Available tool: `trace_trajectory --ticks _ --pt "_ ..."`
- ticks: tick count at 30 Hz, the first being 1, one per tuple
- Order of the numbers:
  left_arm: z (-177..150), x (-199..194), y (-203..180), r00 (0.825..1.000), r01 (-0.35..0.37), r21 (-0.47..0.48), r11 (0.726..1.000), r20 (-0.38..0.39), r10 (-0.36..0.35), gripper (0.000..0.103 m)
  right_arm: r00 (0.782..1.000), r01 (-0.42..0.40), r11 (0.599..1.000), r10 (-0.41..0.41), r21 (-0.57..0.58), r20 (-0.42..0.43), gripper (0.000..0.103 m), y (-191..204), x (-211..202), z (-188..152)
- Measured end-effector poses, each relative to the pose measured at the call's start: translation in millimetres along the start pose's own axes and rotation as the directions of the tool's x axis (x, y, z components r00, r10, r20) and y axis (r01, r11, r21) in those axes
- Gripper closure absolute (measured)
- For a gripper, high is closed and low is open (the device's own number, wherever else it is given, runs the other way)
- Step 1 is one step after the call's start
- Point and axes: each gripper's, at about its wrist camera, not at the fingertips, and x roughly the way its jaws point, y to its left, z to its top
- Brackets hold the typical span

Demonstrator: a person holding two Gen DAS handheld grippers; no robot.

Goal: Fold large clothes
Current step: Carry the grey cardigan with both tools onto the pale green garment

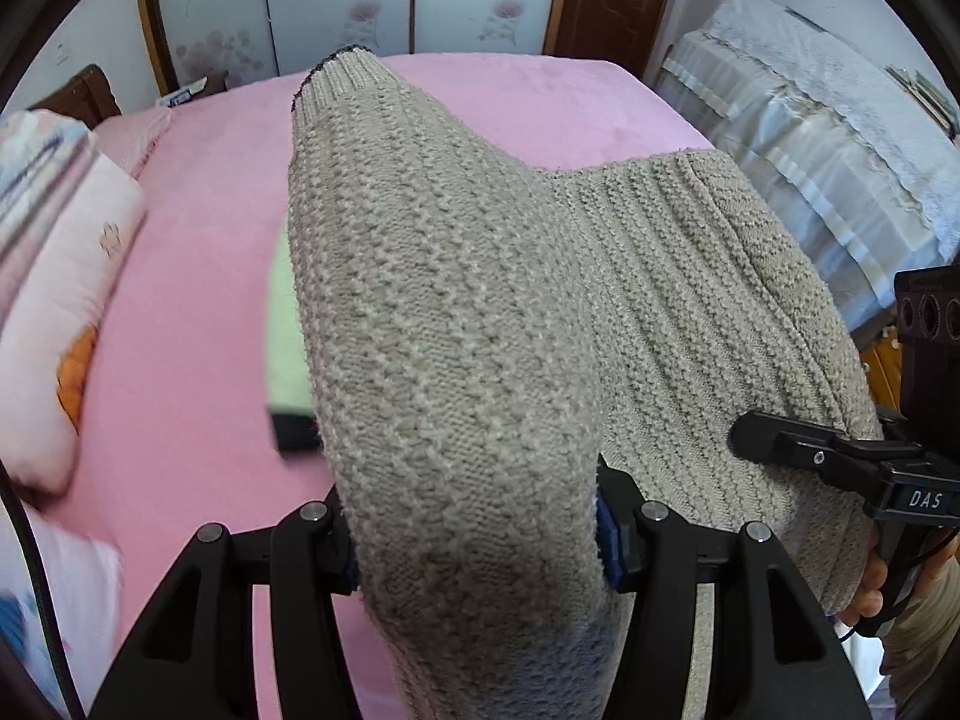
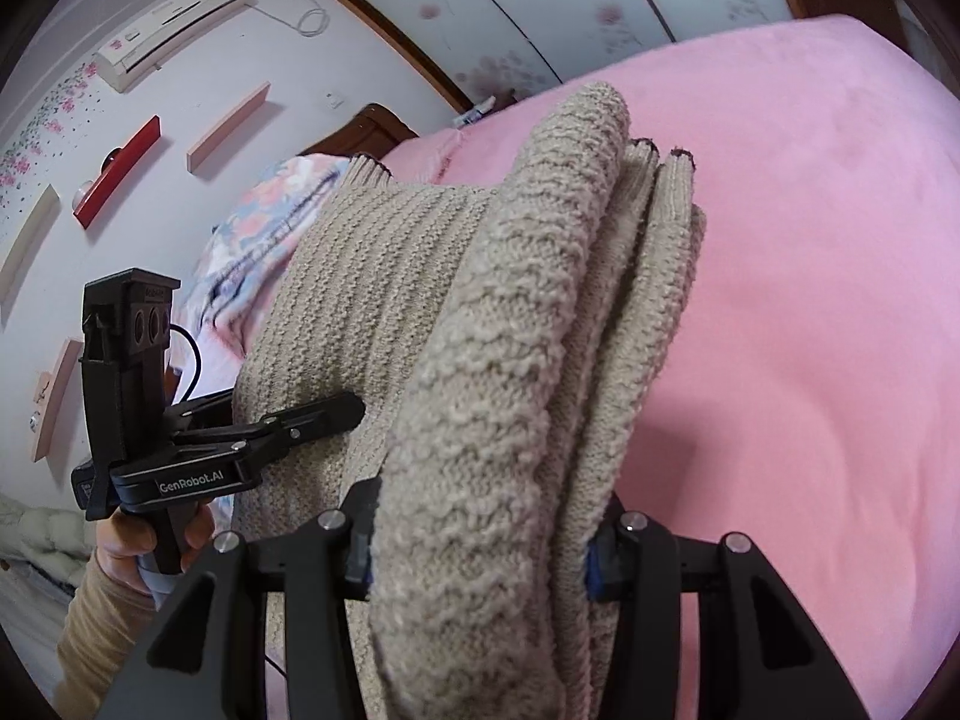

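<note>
In the left wrist view, the left gripper [image 1: 480, 540] is clamped on a thick bundle of the beige knit sweater [image 1: 456, 312], which runs lengthwise away from the jaws, above the pink bed [image 1: 192, 276]; the right gripper [image 1: 744, 438], marked "DAS", pinches the sweater's far side. In the right wrist view, the right gripper [image 2: 480, 546] is clamped on stacked folds of the sweater [image 2: 516, 324]; the left gripper [image 2: 354, 405] reads "GenRobot.AI". Both grip equally near.

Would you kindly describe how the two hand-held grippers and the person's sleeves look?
Both are black plastic with silver pivot pins and blue finger pads. The left hand-held gripper reads "GenRobot.AI" and trails a black cable; the right hand-held gripper reads "DAS". The sleeve is tan.
</note>
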Motion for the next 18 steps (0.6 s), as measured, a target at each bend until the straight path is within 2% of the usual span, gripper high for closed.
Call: trace_trajectory --ticks 3,7,11,14,18 --pt "44.8 17.0 50.0 1.000 -0.011 -0.003 1.000 0.016 0.012 0.048 1.000 -0.005 1.000 0.005 0.000 0.025 0.056 4.0 39.2 37.9" --pt "88.1 57.9 96.9 0.999 -0.033 -0.002 0.999 0.026 0.033 0.048 0.999 -0.005 1.000 0.004 0.022 0.047 0.056 -8.3 96.1 80.3" --pt "121.7 113.7 138.3 0.999 -0.044 -0.039 0.998 0.021 0.045 0.047 0.999 -0.006 0.999 0.004 0.038 0.052 0.056 -31.3 146.3 102.8" --pt "135.4 162.5 156.5 0.998 -0.060 -0.059 0.996 0.015 0.061 0.047 0.999 -0.010 0.998 0.007 0.066 0.053 0.056 -52.0 188.0 113.2" --pt "130.9 217.8 173.5 0.998 -0.057 -0.093 0.994 -0.011 0.056 0.047 0.998 -0.017 0.994 0.011 0.108 0.055 0.056 -82.7 229.6 111.0"
